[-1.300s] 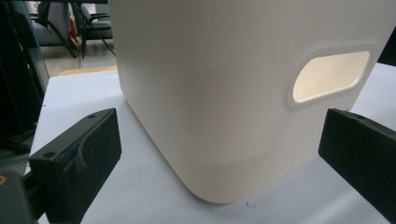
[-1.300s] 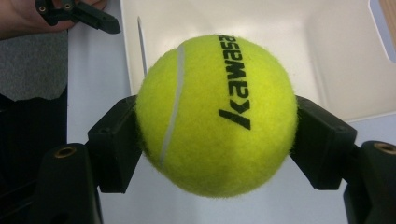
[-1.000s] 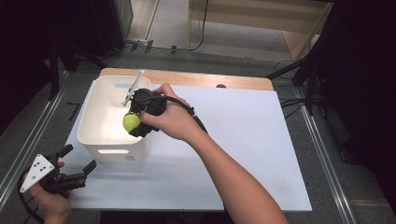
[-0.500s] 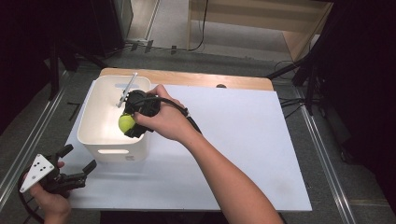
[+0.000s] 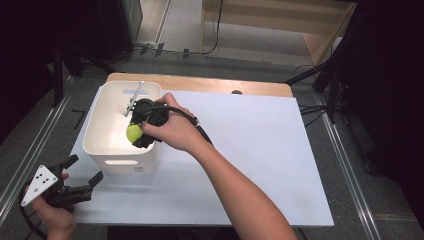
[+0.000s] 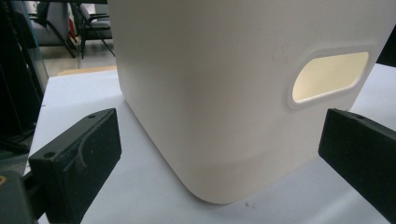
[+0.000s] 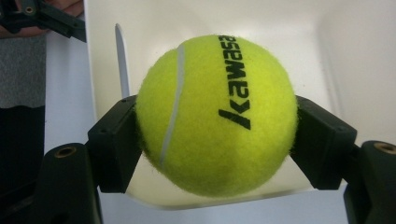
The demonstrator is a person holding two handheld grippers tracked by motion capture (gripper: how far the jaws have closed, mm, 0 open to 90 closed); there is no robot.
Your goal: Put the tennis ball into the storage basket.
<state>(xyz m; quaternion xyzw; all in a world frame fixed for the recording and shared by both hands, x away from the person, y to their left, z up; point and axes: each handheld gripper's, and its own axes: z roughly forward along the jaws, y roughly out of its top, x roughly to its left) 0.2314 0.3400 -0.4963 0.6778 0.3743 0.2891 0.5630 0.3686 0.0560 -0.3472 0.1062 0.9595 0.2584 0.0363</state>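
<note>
Well, from the high view the right gripper (image 5: 134,134) is pinching a yellow-green tennis ball (image 5: 133,132) just above the open top of the white bin (image 5: 100,150), close to the bin's near right-hand wall. The hand (image 5: 167,131) reaches in from the right with the wrist bent down over the rim. The bin stands on a white board (image 5: 260,150) that covers most of the table. The left gripper (image 5: 75,186) is held low at the near left corner, just in front of the bin, its jaws spread and holding nothing.

In the left gripper view the two black jaws stand wide apart either side of the bin's (image 6: 210,93) rounded near corner, not touching it. A handle slot (image 6: 330,77) is cut in the wall. I would leave that hand parked there: it is clear of the drop and close enough to steady the bin if it slides.

The right gripper view shows the ball (image 7: 217,114) squeezed between both pads (image 7: 116,149) across its middle, with the bin's pale inside (image 7: 280,37) behind it and the rim (image 7: 122,65) running up at the left. The grip looks centred and firm. To finish this well, I think the ball should go further down and a little more toward the middle of the bin before the jaws part. Dropped from up here beside the wall, it could bounce off the rim and out. Opening the jaws evenly, then lifting straight up, should keep the pads from flicking it sideways.
</note>
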